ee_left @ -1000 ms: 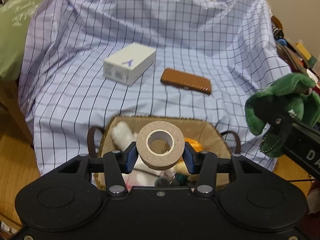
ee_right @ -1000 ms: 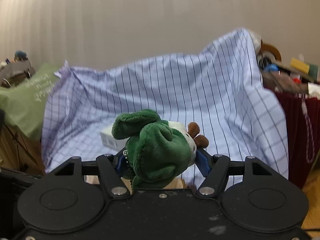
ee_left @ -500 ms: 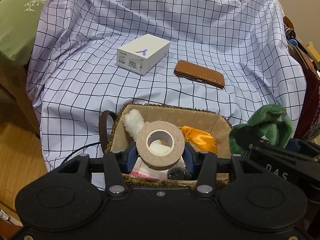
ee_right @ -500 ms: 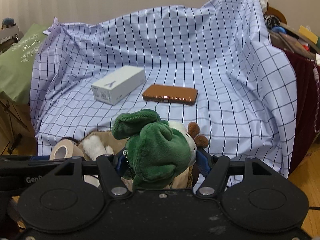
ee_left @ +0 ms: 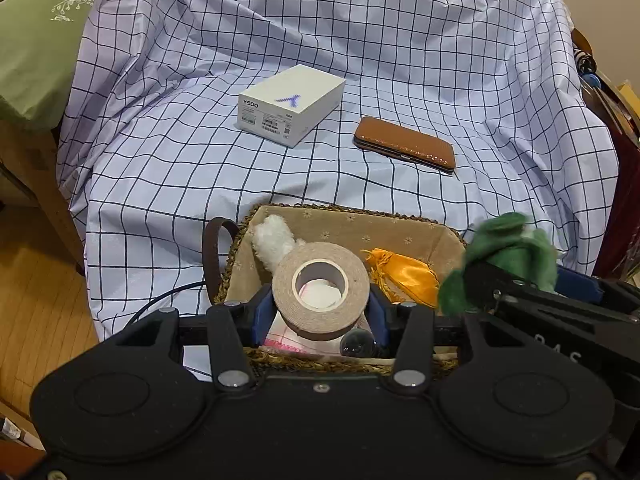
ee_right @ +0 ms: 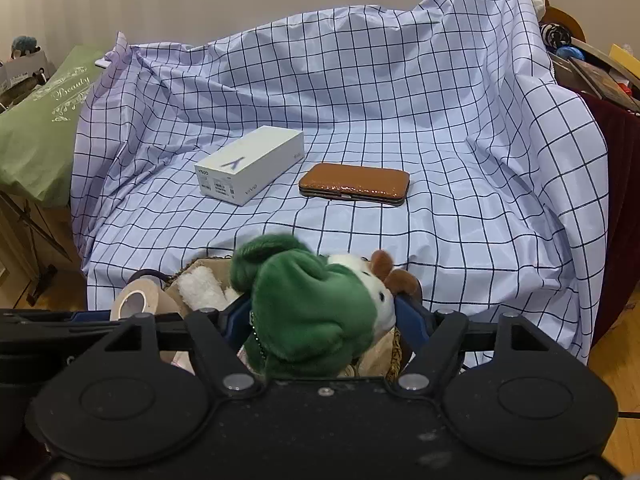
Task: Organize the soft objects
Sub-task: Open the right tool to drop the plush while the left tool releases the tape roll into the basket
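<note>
Both claws hang over one small basket [ee_left: 344,226], so the likeliest trouble is a collision: the right claw [ee_left: 516,280] crowds in just to the right of the left claw [ee_left: 320,314], and the two black frames look close to touching. A second risk, in my judgement, is that the tape roll [ee_left: 320,294] lands on the white plush [ee_left: 272,240] or the orange pouch [ee_left: 404,274] already lying below it and rolls out over the rim. The green toy [ee_right: 312,312] bulges well past the fingers, so it could snag on the basket edge when let go.

The left claw is clamped on the tape roll, its pads pressed against the roll's two sides, above the basket's middle. The right claw [ee_right: 324,320] is closed around the green toy, squeezing it, over the basket's right part. The white box [ee_left: 290,104] and brown case [ee_left: 404,148] lie well ahead on the checked cloth [ee_left: 160,160].
</note>
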The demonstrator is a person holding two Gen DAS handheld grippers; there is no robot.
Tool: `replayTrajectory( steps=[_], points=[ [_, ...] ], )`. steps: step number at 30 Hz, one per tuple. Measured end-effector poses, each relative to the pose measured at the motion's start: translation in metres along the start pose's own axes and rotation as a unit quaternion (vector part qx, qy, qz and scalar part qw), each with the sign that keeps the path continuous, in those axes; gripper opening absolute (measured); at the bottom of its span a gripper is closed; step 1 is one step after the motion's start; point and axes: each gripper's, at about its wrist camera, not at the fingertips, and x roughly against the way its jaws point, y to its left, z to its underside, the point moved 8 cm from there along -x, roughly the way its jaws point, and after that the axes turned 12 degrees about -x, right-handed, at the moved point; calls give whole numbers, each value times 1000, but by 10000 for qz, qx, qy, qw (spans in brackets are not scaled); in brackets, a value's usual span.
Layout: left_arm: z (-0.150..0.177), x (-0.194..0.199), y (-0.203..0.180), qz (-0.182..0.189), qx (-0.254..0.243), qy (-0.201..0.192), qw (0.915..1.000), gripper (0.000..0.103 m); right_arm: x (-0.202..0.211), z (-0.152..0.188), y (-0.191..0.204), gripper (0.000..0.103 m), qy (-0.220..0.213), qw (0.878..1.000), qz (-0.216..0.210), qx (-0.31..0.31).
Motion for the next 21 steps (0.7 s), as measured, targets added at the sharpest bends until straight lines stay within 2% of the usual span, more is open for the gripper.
replayTrajectory(
  steps=[21],
  points=[
    [2, -7, 1, -84, -80, 163, 9998, 47, -1, -1, -8, 74, -3, 9997, 206, -107]
  ],
)
